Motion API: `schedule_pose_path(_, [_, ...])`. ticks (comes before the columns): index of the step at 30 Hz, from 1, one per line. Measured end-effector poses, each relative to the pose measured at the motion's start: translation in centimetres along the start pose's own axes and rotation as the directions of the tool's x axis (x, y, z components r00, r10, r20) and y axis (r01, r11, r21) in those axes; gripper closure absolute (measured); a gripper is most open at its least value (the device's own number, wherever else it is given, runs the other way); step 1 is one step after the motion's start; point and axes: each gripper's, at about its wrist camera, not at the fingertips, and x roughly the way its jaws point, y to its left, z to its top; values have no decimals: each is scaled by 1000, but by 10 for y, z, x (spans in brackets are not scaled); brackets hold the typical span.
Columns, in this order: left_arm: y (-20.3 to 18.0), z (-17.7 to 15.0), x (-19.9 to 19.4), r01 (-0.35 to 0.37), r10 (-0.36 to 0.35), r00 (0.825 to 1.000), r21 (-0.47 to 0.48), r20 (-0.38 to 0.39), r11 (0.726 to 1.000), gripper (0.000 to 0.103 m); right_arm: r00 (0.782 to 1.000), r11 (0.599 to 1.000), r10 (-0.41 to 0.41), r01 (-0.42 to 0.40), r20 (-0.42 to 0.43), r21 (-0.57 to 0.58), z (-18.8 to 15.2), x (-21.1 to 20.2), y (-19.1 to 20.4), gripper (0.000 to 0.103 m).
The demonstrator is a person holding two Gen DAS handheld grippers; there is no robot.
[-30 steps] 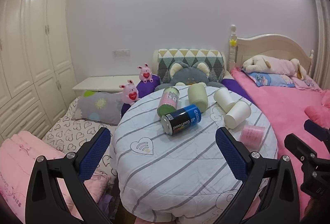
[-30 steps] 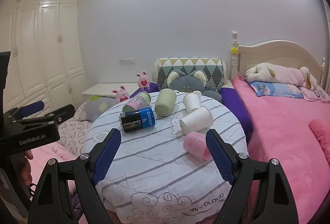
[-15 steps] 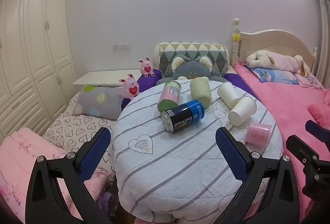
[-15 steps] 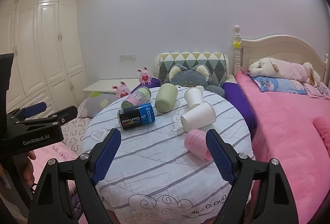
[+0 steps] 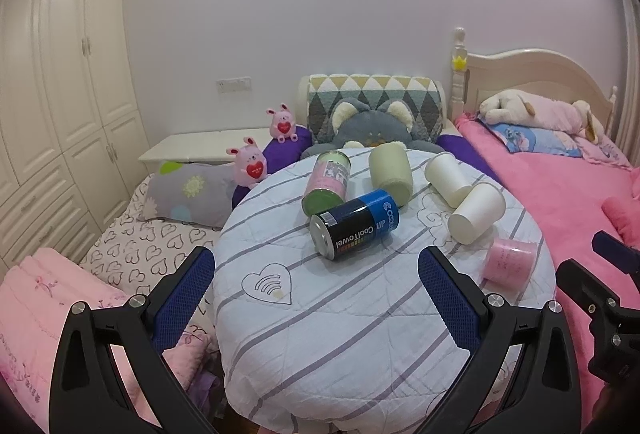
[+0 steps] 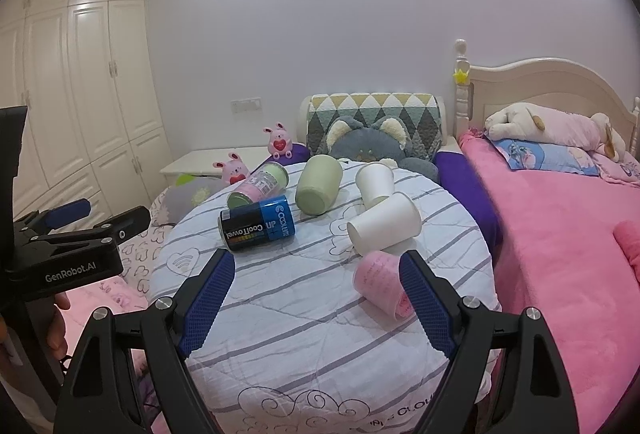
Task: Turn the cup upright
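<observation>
Several cups and cans lie on their sides on a round table point(image 5: 340, 334) with a striped white cover. A pink cup point(image 6: 382, 284) lies nearest, by the right edge; it also shows in the left wrist view point(image 5: 508, 264). Two white paper cups point(image 6: 384, 224) point(image 6: 374, 182) lie behind it. A green cup point(image 6: 319, 184) lies at the back. A blue-black can point(image 6: 258, 228) and a pink-green can point(image 6: 258, 186) lie left of centre. My left gripper point(image 5: 316, 298) is open and empty over the near table. My right gripper point(image 6: 318, 304) is open and empty, its right finger beside the pink cup.
A pink bed point(image 6: 560, 234) runs along the right with plush toys and pillows. A grey cat cushion point(image 5: 370, 126) and a patterned headrest sit behind the table. A low mattress with pillows and pink plush toys point(image 5: 248, 164) lies to the left. White wardrobes point(image 5: 60, 94) line the left wall.
Both grippers have moved a little forward toward the table, so the cups look slightly nearer. Both stay open. Nothing on the table has moved.
</observation>
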Motion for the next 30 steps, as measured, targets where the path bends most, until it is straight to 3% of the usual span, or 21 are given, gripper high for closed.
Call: schedule_pose_path(30, [-9, 4, 15, 29, -29, 999, 3, 12, 1000, 0, 999, 999, 38, -38, 1, -25, 1, 20, 3, 17])
